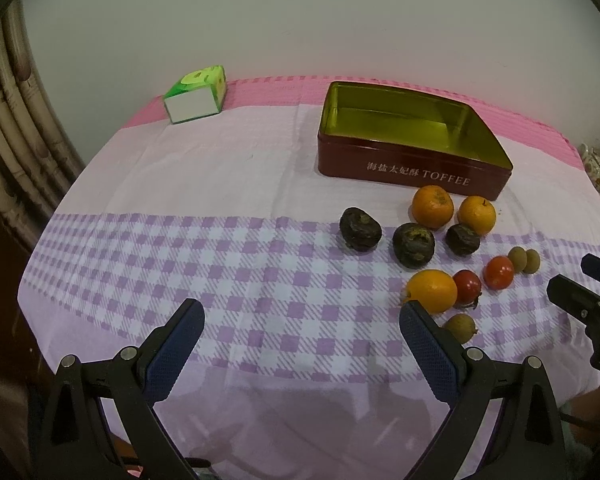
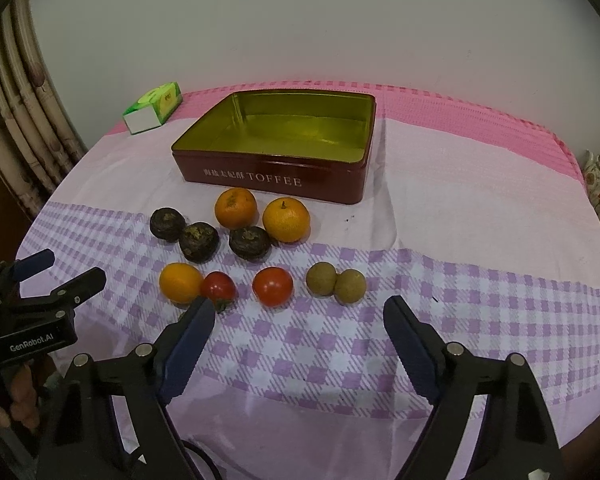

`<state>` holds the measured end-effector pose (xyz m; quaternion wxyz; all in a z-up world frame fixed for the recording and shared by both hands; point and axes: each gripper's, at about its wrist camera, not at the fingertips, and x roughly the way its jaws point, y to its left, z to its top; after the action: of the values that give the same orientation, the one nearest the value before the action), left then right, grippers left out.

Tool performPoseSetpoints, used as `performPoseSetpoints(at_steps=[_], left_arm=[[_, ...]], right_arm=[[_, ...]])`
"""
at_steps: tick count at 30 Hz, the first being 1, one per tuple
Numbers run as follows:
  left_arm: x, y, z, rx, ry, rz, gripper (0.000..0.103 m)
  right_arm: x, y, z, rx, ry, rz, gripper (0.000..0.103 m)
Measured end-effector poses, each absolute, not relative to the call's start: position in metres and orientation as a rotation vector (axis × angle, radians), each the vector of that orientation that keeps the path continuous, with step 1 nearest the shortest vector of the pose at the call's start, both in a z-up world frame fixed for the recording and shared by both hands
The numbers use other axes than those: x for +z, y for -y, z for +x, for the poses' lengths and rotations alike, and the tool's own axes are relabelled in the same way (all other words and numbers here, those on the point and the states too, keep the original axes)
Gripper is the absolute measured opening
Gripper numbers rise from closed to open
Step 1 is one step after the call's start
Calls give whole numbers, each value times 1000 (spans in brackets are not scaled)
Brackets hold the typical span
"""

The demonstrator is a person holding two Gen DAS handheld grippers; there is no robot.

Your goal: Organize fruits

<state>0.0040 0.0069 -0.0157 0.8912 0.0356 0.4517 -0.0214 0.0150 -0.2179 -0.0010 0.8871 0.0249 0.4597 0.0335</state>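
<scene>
A red TOFFEE tin (image 1: 412, 172) (image 2: 268, 178) with a gold inside stands open and empty at the back. In front of it lie loose fruits: two oranges (image 2: 236, 208) (image 2: 286, 219), three dark wrinkled fruits (image 2: 199, 242), a yellow-orange fruit (image 2: 180, 282) (image 1: 432, 290), two red tomatoes (image 2: 273, 286) (image 2: 218, 286), two brown-green longans (image 2: 336, 282) and a third longan (image 1: 460, 326). My left gripper (image 1: 302, 320) is open and empty, left of the fruits. My right gripper (image 2: 300, 316) is open and empty, just in front of the tomatoes.
A green and white tissue box (image 1: 196, 94) (image 2: 154, 108) sits at the back left of the table. The cloth (image 2: 460, 240) is pink with purple checks. A curtain (image 2: 16, 128) hangs at the left. Each gripper shows in the other's view (image 1: 592, 300) (image 2: 32, 304).
</scene>
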Motion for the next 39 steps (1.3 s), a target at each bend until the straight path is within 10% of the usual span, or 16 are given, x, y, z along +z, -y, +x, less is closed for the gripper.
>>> performPoseSetpoints(at_steps=[25, 39], left_arm=[[-29, -11, 9, -58, -977, 65, 97], [-44, -14, 29, -64, -1039, 40, 89]], right_arm=[[-16, 225, 20, 52, -996, 62, 83], [-37, 241, 39, 14, -1053, 73, 65]])
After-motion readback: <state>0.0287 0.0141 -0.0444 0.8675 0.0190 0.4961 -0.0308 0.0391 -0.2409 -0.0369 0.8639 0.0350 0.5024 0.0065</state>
